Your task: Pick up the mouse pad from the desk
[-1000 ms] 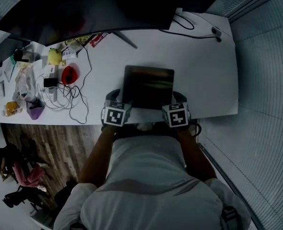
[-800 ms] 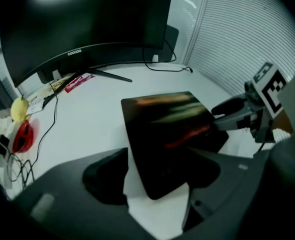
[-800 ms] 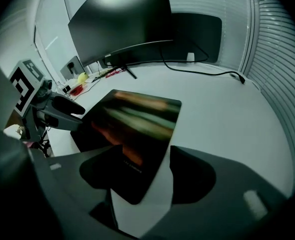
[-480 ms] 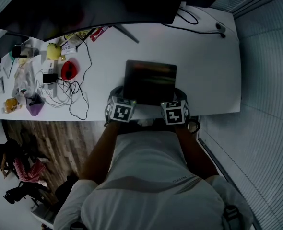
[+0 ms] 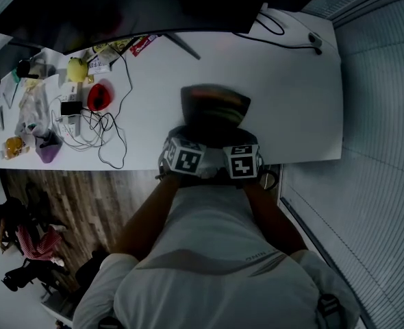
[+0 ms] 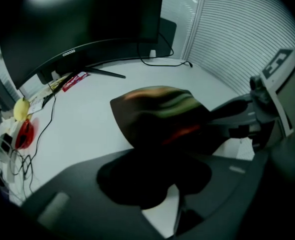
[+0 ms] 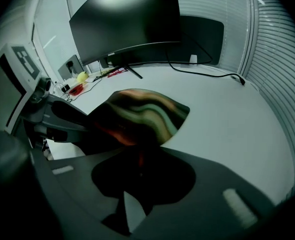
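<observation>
The dark mouse pad (image 5: 214,110) with wavy coloured stripes is near the front edge of the white desk (image 5: 291,94). It is bowed upward, its near edge lifted. My left gripper (image 5: 194,144) and right gripper (image 5: 235,146) stand side by side at that near edge. Their jaws have just been closing, and each is now shut on the pad. In the left gripper view the mouse pad (image 6: 160,115) runs down into my left gripper (image 6: 155,176). The right gripper view shows the mouse pad (image 7: 140,111) pinched in my right gripper (image 7: 140,171).
A wide curved monitor (image 5: 140,5) spans the back of the desk. At the left lie a red mouse (image 5: 99,96), a yellow object (image 5: 77,69), tangled cables (image 5: 96,132) and a purple cup (image 5: 48,150). A black cable (image 5: 284,36) runs along the back right. Window blinds (image 5: 380,115) stand to the right.
Both grippers have drawn closer together at the pad's near edge and closed on it. The pad, flat before, now bulges upward.
</observation>
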